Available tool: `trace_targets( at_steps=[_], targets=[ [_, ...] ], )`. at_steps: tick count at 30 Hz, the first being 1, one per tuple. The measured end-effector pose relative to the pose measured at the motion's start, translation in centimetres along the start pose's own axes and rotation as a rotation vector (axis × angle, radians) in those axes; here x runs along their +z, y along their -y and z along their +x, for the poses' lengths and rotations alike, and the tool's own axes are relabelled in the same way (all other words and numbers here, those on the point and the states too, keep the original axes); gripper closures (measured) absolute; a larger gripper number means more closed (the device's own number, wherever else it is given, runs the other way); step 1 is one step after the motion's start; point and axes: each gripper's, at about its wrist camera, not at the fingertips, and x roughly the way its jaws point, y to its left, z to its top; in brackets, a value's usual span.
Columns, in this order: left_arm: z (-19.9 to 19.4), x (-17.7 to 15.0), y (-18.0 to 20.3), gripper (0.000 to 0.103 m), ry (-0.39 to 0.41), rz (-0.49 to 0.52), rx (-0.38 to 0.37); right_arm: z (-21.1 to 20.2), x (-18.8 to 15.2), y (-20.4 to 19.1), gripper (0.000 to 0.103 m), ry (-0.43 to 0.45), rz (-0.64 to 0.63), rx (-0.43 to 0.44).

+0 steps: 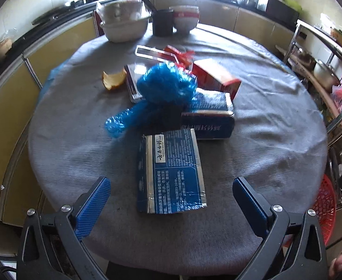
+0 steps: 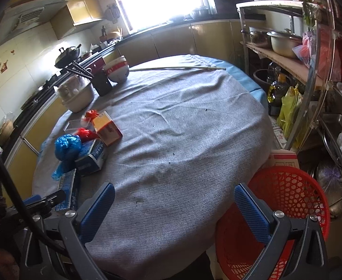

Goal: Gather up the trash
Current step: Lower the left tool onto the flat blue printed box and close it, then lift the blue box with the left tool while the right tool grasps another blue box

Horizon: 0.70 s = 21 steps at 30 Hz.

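While empty, left gripper over blue carton

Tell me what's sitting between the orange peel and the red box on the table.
In the left wrist view, the crumpled blue plastic bag lies between the orange peel and the red box, atop a small carton.

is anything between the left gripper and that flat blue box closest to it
Nothing visible. The left gripper is open, and the flat blue box lies on bare grey tablecloth directly ahead of its fingers. The crumpled blue bag sits beyond the box.
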Motion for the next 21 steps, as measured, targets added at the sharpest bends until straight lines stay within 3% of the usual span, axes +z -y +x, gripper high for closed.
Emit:
trace_targets(
  at_steps=[1, 3, 5, 7, 11, 14, 18, 19, 20, 21],
  targets=[
    [0.3, 0.0, -0.2, 0.001, 0.004, -0.01, -0.007, 0.3, 0.1, -0.1, 0.0, 0.0, -0.002, 0.003],
    [0.7, 0.0, -0.7, 0.015, 0.003, -0.021, -0.016, 0.9, 0.2, -0.6, 0.0, -0.004, -0.016, 0.006],
    [1.3, 0.0, -1.3, 0.045, -0.018, -0.028, -0.046, 1.4, 0.5, -1.4, 0.0, 0.0, -0.042, 0.011],
    [1.5, -0.1, -2.0, 0.053, -0.023, -0.045, -0.096, 1.7, 0.8, -2.4, 0.0, 0.008, -0.073, 0.038],
    [0.7, -0.5, -3.0, 0.081, 0.016, -0.036, -0.134, 3.3, 2.1, -5.3, 0.0, 0.018, -0.17, 0.206],
    [0.3, -0.6, -4.0, 0.082, 0.018, -0.037, -0.146, 5.2, 2.8, -8.3, 0.0, 0.004, -0.283, 0.314],
    [-0.3, -0.6, -4.9, 0.081, -0.003, -0.067, -0.192, 8.2, 3.5, -11.2, 0.0, -0.038, -0.379, 0.374],
    [-0.5, -0.6, -4.9, 0.073, -0.005, -0.072, -0.209, 9.0, 3.7, -11.8, 0.0, -0.052, -0.395, 0.39],
    [-0.6, -0.6, -4.8, 0.053, -0.007, -0.072, -0.223, 9.5, 3.9, -12.1, 0.0, -0.064, -0.403, 0.398],
    [-0.8, -0.4, -4.4, 0.04, -0.005, -0.073, -0.231, 10.0, 4.1, -12.3, 0.002, -0.073, -0.407, 0.403]
  ],
)
